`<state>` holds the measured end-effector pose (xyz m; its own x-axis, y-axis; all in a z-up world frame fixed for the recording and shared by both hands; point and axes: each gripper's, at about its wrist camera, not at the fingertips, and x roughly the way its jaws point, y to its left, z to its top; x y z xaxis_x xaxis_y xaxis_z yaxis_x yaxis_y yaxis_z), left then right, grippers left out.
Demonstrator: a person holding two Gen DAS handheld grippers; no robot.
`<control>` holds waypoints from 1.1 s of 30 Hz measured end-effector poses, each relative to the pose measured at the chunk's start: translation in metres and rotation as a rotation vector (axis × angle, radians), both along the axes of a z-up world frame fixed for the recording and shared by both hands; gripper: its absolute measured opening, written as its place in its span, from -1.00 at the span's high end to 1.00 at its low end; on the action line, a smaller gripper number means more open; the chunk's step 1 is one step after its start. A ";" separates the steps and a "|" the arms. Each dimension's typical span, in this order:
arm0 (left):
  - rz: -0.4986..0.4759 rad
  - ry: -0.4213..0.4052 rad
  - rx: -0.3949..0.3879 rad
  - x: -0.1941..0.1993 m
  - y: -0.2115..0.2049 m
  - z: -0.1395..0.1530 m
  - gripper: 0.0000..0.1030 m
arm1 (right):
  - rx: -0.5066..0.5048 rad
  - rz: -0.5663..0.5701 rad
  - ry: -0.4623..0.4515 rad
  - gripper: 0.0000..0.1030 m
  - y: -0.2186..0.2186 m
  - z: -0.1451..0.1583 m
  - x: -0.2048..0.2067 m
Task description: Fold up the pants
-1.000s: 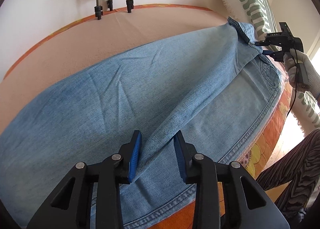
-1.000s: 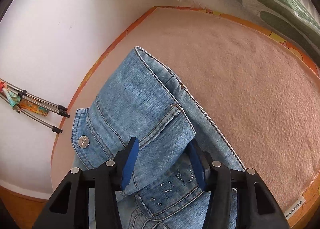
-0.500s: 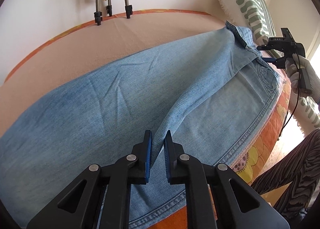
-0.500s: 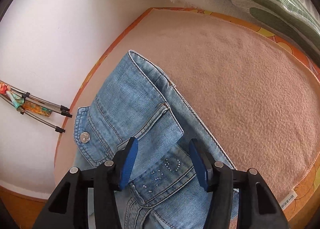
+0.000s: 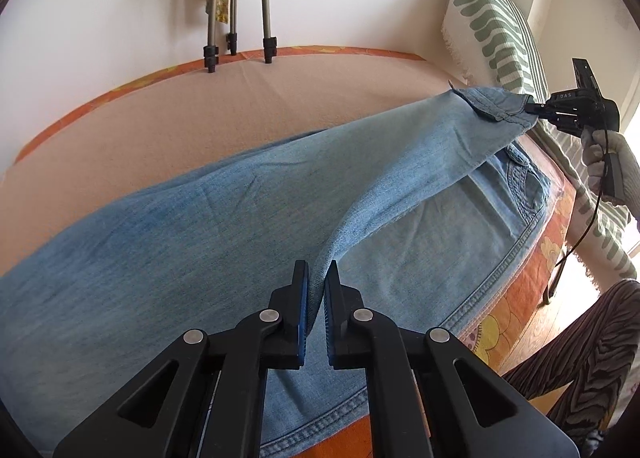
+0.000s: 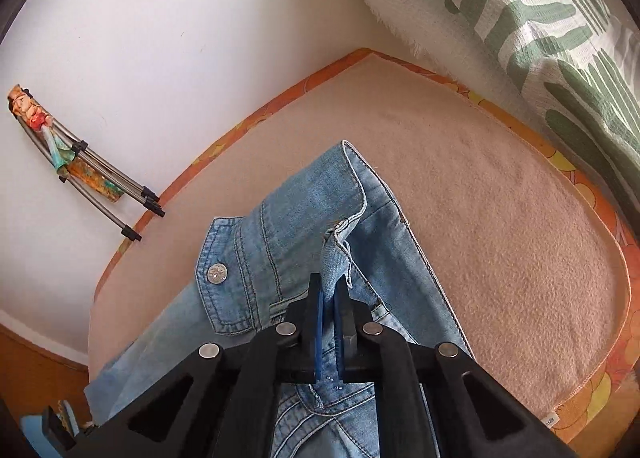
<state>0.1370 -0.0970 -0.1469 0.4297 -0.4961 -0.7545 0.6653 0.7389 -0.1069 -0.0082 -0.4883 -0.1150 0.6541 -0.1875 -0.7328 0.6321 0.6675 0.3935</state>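
We have the light blue jeans (image 5: 224, 218) spread lengthwise over the peach blanket (image 5: 280, 98), with a green-patterned pillow (image 5: 492, 30) at the far right. Our left gripper (image 5: 316, 298) is clamped on a raised fold of the leg; our right gripper (image 6: 329, 298), jaws just closed, pinches the waistband (image 6: 312, 218).

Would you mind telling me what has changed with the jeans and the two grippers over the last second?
Both grippers have just been closing: the left gripper pinched the leg fold of the jeans, and the right gripper pinched the waistband and lifted it. The pillow and blanket stayed put.
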 end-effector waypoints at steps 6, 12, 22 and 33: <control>-0.062 -0.019 -0.008 -0.029 0.005 0.007 0.89 | -0.049 0.018 0.019 0.98 0.018 0.034 -0.039; -0.113 0.007 0.062 -0.052 0.007 -0.014 0.91 | -0.051 0.006 0.109 0.99 0.028 0.004 -0.060; -0.096 0.018 0.069 -0.060 0.019 -0.022 0.94 | 0.012 -0.033 0.190 1.00 0.018 -0.039 -0.071; -0.062 0.042 -0.074 -0.047 0.032 0.009 0.94 | -0.104 -0.006 0.308 0.81 0.027 -0.022 -0.068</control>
<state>0.0898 -0.0654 -0.1380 0.3649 -0.5761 -0.7314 0.7033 0.6853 -0.1889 -0.0764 -0.4615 -0.1371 0.4029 -0.2748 -0.8730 0.7150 0.6900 0.1128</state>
